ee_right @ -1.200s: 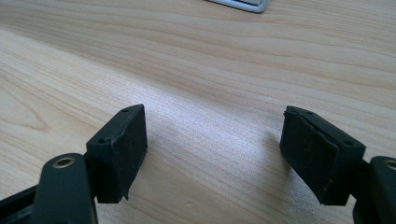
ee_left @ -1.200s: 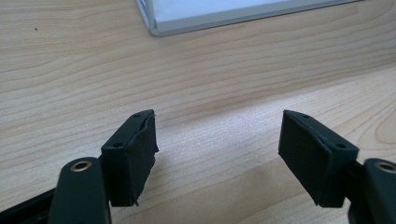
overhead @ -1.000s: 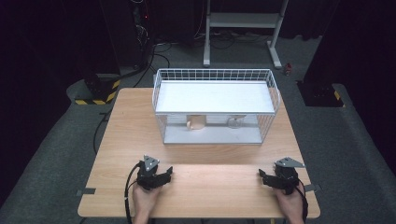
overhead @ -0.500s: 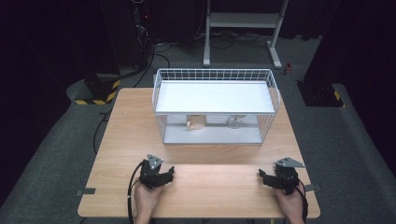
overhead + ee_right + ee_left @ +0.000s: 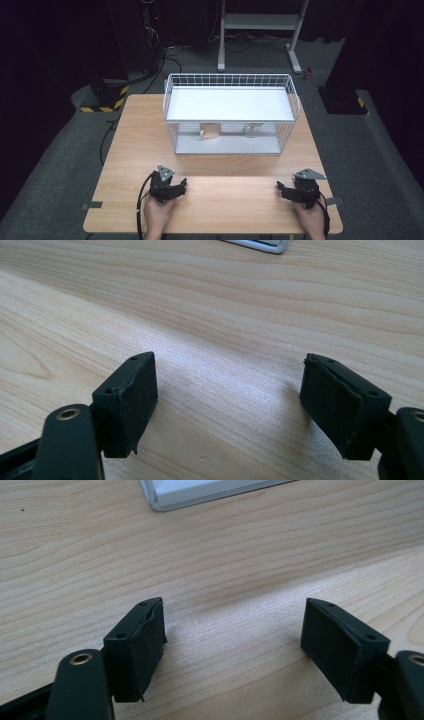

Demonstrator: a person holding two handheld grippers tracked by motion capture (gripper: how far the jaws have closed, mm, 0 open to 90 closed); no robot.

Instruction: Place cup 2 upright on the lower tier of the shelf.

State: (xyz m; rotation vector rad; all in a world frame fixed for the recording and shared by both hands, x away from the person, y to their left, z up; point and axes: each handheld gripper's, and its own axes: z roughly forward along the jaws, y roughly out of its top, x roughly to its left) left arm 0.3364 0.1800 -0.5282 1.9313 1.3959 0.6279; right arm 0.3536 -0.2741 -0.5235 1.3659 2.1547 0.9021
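Observation:
My left gripper (image 5: 176, 188) rests low on the wooden table (image 5: 220, 200) near its front left, held by a hand. In the left gripper view it (image 5: 232, 650) is open, with bare wood between its black pads (image 5: 145, 645). My right gripper (image 5: 284, 190) sits at the front right, pointing left. The right gripper view shows it (image 5: 227, 405) open too, its pads (image 5: 132, 400) wide apart over bare wood. A white wire basket (image 5: 230, 80) with a white shelf stands at the back middle of the table. Under the shelf sit a small tan object (image 5: 210, 132) and a small round clear object (image 5: 251, 131).
A corner of the basket's base (image 5: 200, 492) shows at the top of the left gripper view, and another corner (image 5: 262, 245) at the top of the right gripper view. A metal stand (image 5: 260, 30) and cables (image 5: 165, 50) lie on the floor beyond the table.

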